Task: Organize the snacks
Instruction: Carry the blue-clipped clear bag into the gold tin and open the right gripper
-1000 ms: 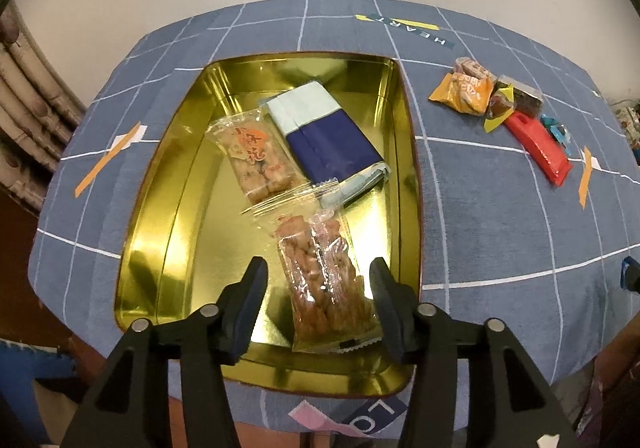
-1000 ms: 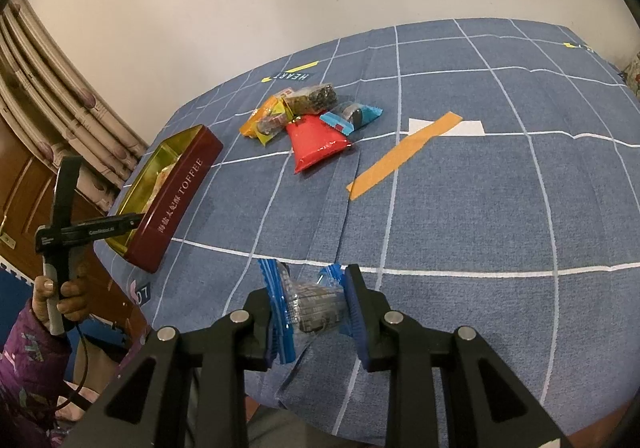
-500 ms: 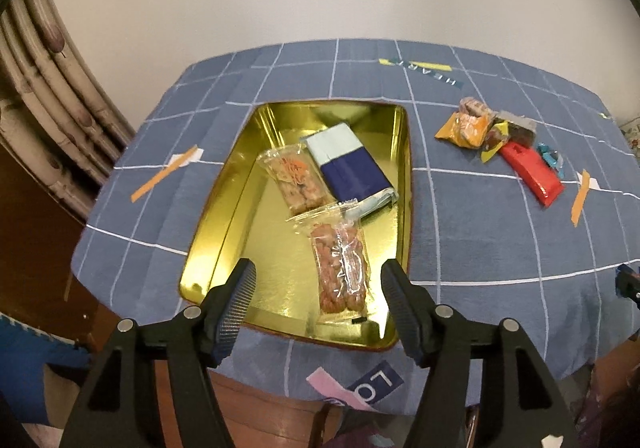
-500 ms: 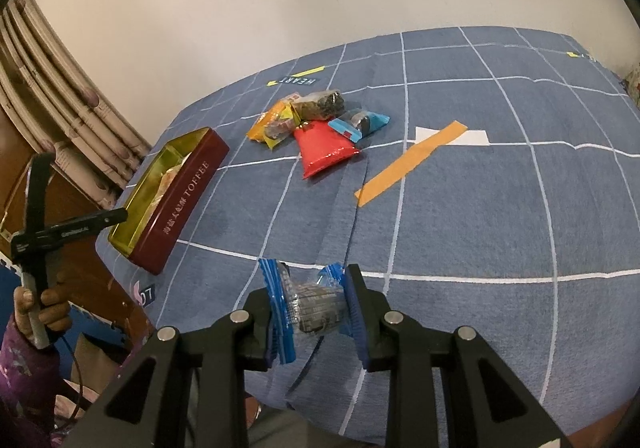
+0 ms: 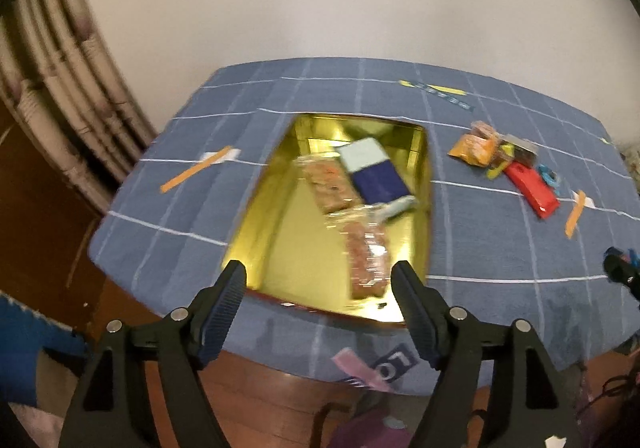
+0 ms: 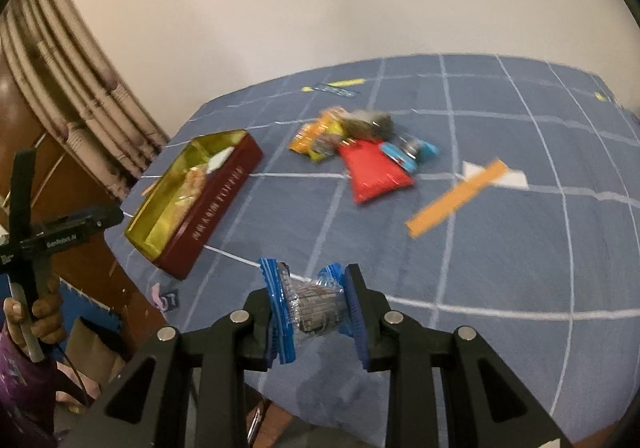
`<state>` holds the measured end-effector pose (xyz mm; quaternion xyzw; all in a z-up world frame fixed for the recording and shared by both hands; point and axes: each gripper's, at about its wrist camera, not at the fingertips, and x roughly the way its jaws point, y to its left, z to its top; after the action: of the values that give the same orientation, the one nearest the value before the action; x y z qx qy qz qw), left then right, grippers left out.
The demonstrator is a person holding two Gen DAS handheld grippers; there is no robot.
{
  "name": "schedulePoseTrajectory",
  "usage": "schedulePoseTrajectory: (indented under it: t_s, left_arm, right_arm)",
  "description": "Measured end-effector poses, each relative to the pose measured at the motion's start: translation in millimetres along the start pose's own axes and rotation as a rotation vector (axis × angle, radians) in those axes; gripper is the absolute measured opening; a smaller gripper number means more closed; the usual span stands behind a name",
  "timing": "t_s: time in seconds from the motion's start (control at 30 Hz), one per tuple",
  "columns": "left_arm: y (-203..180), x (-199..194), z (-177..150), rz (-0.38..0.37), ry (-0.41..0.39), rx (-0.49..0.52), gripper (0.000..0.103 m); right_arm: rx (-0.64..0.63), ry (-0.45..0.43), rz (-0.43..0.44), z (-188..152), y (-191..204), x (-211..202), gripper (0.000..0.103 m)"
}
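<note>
A gold-lined red tin [image 5: 280, 204] [image 6: 216, 204] sits on the blue checked tablecloth and holds a blue-and-white pack [image 5: 374, 170] and two clear packs of brown snacks [image 5: 366, 252]. My left gripper [image 5: 320, 288] is open and empty, raised above the tin's near edge. My right gripper [image 6: 314, 304] is shut on a blue-ended clear snack packet [image 6: 308, 302], held above the table's near edge. A pile of loose snacks lies further back: an orange pack [image 6: 316, 134], a red pack [image 6: 372, 172], a blue pack [image 6: 408, 154].
Orange tape strips [image 6: 456, 198] [image 5: 196, 170] mark the cloth. A curtain [image 5: 60, 96] and brown wooden furniture stand to the left. The left gripper and the hand holding it [image 6: 36, 240] show at the left of the right wrist view.
My left gripper has pulled back and up from the tin and opened wider. My right gripper has risen a little with the blue-ended packet still in it.
</note>
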<state>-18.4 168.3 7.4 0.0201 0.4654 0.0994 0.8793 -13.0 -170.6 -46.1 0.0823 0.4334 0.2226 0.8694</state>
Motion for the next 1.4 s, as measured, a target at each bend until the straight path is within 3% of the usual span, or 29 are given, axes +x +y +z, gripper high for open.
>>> schedulePoseTrajectory:
  t_s: [0.3,0.57,0.7,0.83,1.03,1.1,1.17,1.4]
  left_arm:
    - [45,-12,-10,0.091,-0.028,-0.113,0.074]
    - [92,-5,-12,0.219,-0.039,-0.284,0.076]
    - [102,-2,-16,0.260,-0.041,-0.309,0.076]
    - [98,3,-16,0.265,-0.035,-0.282,0.078]
    - [94,13,-15,0.245,-0.007,-0.266,0.080]
    - [94,16,-15,0.234,0.007,-0.268,0.081]
    - [94,18,-16,0.232,0.018,-0.272,0.081]
    - [91,15,-18,0.231,0.017,-0.269,0.081]
  right_arm:
    - [-0.158,-0.009,0.061,44,72,17,0.029]
    - [-0.327,0.018,0.200,89,174,74,0.029]
    - [-0.379,0.087,0.225,100,219,125,0.029]
    - [-0.403,0.192,0.192,99,247,180,0.029]
    - [-0.368,0.273,0.174,90,255,221,0.031]
    - [-0.360,0.275,0.176,89,253,224,0.037]
    - [-0.343,0.257,0.189,90,251,221,0.046]
    - [-0.313,0.150,0.206,108,201,176,0.047]
